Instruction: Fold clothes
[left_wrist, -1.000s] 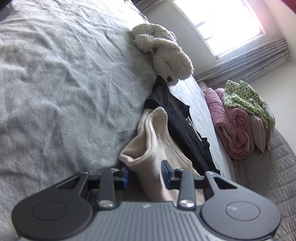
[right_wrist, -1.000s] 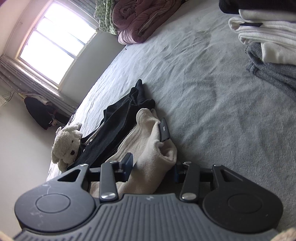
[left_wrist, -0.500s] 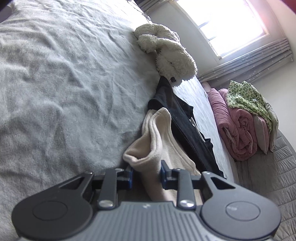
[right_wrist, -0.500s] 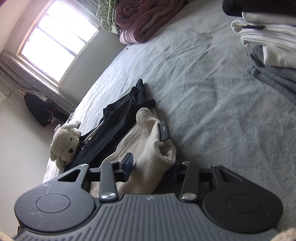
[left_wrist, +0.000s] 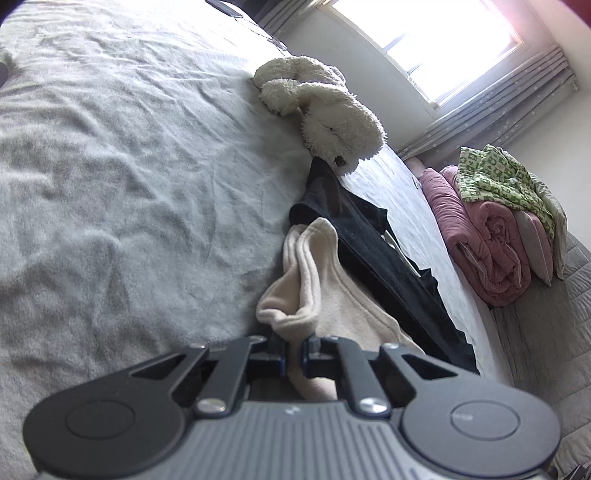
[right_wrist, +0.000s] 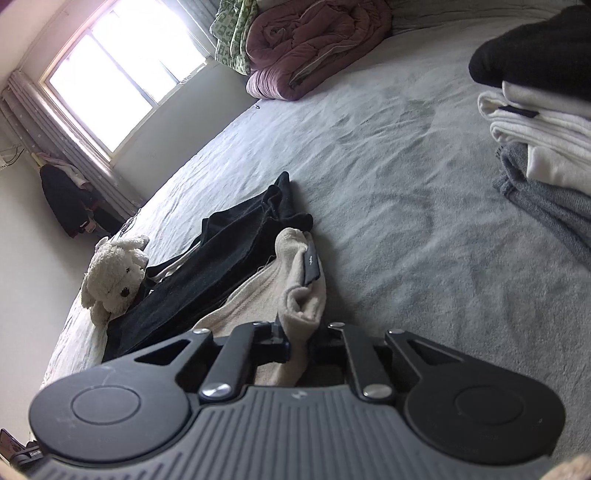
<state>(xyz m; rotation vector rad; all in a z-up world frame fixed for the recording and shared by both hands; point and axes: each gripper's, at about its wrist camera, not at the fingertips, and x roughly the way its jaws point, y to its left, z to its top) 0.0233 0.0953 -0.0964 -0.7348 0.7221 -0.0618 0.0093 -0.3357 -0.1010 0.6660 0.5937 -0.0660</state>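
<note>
Both the left hand-held gripper (left_wrist: 293, 353) and right hand-held gripper (right_wrist: 300, 341) have now been closed on the cream garment (left_wrist: 317, 284) beside the black garment (left_wrist: 373, 251); lifting can be begun.

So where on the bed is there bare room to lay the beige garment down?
Bare grey bedspread lies between the beige garment and the folded stack, and again left of the garment towards the plush dog. It is crowded where the black clothes lie against it. Both claws, left claw and right claw, grip the garment.
</note>
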